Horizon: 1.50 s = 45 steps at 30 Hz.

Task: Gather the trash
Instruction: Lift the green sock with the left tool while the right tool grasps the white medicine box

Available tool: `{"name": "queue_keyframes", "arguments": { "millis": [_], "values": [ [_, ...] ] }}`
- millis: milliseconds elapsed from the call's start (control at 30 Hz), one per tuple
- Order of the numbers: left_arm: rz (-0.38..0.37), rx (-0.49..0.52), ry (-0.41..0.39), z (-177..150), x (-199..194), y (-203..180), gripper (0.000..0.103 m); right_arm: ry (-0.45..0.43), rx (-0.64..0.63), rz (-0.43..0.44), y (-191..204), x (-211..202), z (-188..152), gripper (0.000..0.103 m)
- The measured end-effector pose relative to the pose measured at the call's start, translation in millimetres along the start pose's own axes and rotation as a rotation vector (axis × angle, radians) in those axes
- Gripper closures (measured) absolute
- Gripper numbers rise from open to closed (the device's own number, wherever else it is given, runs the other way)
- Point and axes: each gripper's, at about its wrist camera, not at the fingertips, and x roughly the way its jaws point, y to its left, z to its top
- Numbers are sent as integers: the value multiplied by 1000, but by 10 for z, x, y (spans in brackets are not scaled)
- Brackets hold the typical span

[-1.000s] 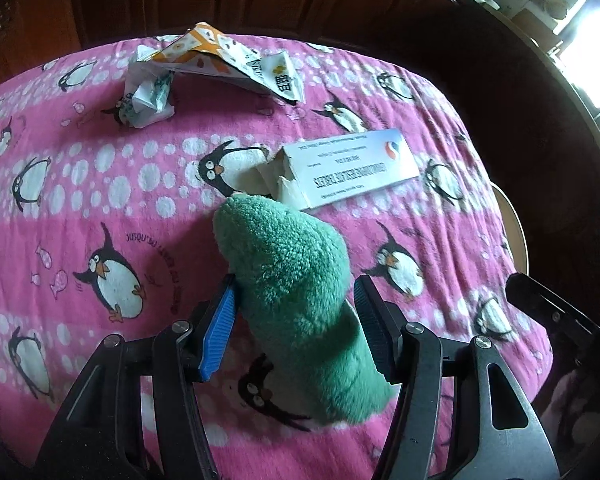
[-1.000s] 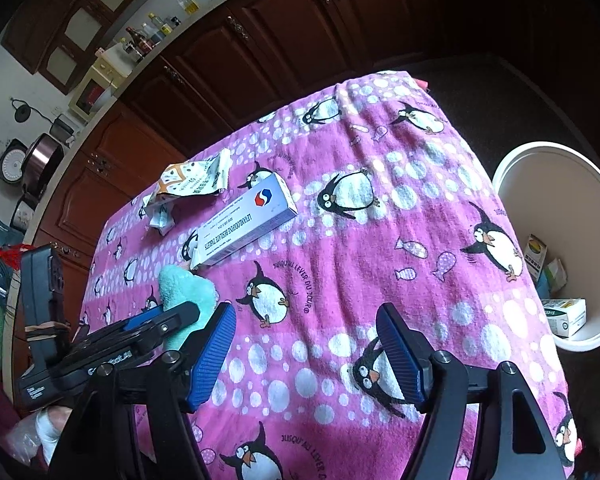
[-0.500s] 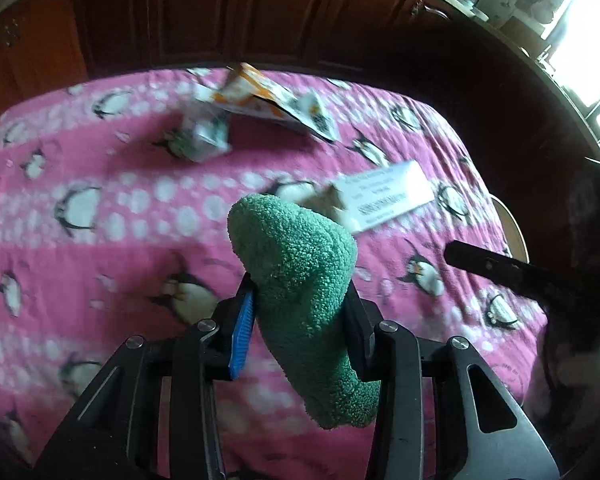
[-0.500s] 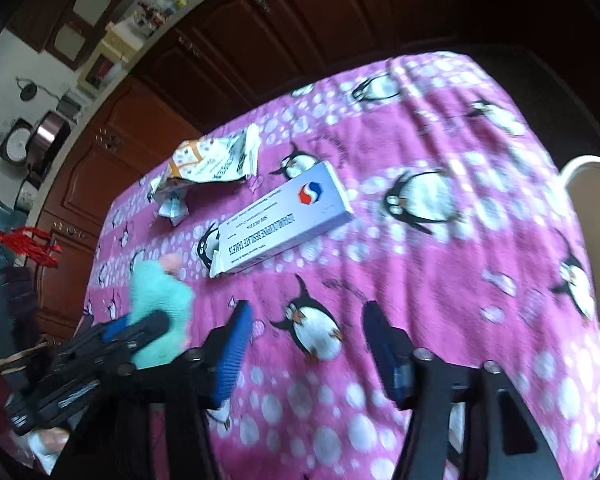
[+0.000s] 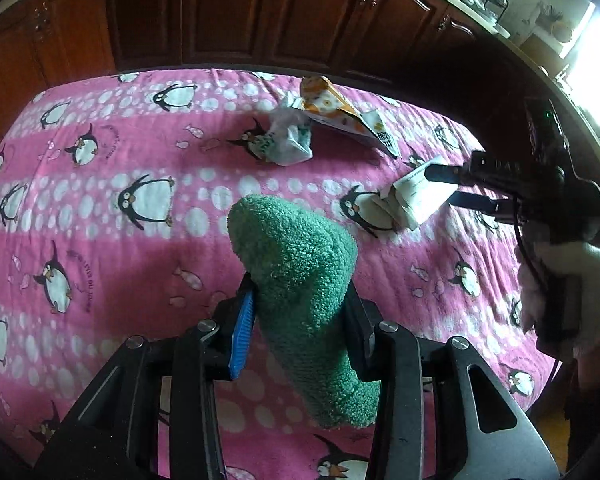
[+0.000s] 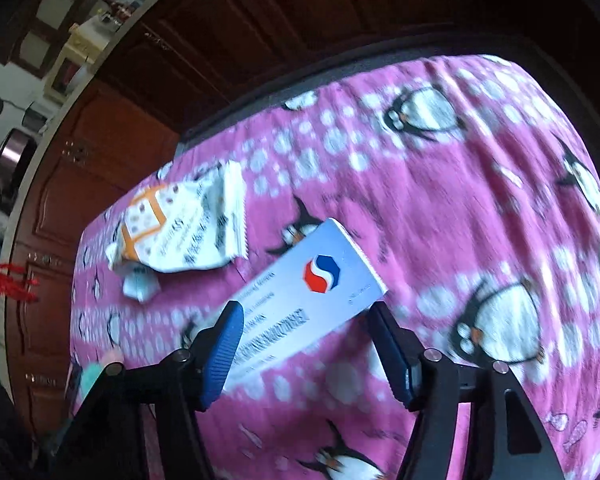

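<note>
Left tool point(image 5: 300, 316) clamped on a green fuzzy sock point(image 5: 300, 280), pads pressing into its sides, sock standing up between the fingers and drooping below them, held clear above the pink penguin-print cloth point(image 5: 100, 168) covering the bench; farther back on the cloth, a crumpled white wrapper point(image 5: 288, 140) touching an orange-and-white snack packet point(image 5: 340, 114); to the right of those, a long white carton point(image 6: 300, 304) with a red-and-blue emblem, lying flat on the cloth, one end torn open; right tool point(image 6: 304, 354) lowered over that carton, jaws just been opening and standing wide, carton between the blue pads, no clamping visible, left pad close to the carton's edge, right pad just beside its far corner; in the left wrist view the same tool reaching in from the right over the carton, a white fluffy sleeve point(image 5: 580, 288) behind it.
</note>
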Motion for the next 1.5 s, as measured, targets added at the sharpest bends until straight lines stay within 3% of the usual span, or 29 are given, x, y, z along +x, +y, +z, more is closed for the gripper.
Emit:
{"name": "queue_keyframes", "arguments": {
  "millis": [233, 400, 467, 500, 533, 667, 800, 867, 933, 1067, 1200, 1267, 1300, 1500],
  "values": [
    [-9, -5, 6, 14, 28, 24, 66, -28, -13, -112, 294, 222, 2, 26],
    [-9, -3, 7, 7, 42, 11, 66, -41, -95, -189, 509, 325, -82, 23],
    [-13, -2, 3, 7, 32, -12, 66, -26, -148, -183, 569, 336, -137, 27],
    [-14, 1, 0, 12, 21, -29, 66, -13, -179, -174, 586, 320, -174, 38],
    [-16, 7, -4, 16, 6, -51, 66, 4, -213, -161, 596, 294, -224, 40],
    [-16, 33, -16, 47, -14, -109, 66, 122, -345, -99, 499, 123, -525, 45],
    [-6, 47, 7, 45, 76, -160, 66, 195, -409, -95, 344, -32, -787, 46],
    [3, 55, 25, 33, 163, -197, 66, 163, -392, -115, 297, -108, -826, 44],
    [20, 60, 40, 25, 239, -236, 66, 125, -359, -117, 274, -148, -832, 34],
    [53, 36, 72, 47, 394, -259, 62, 73, -275, -110, 199, -200, -739, 34],
    [47, -23, 89, 120, 504, -231, 52, 42, -219, -118, 187, -173, -699, 35],
    [43, -37, 96, 143, 558, -230, 52, 32, -221, -126, 224, -122, -704, 42],
    [43, -41, 97, 147, 581, -232, 52, 30, -232, -131, 216, -128, -715, 54],
    [33, -21, 67, 107, 562, -271, 61, 22, -234, -72, 122, -217, -767, 56]
  ]
}}
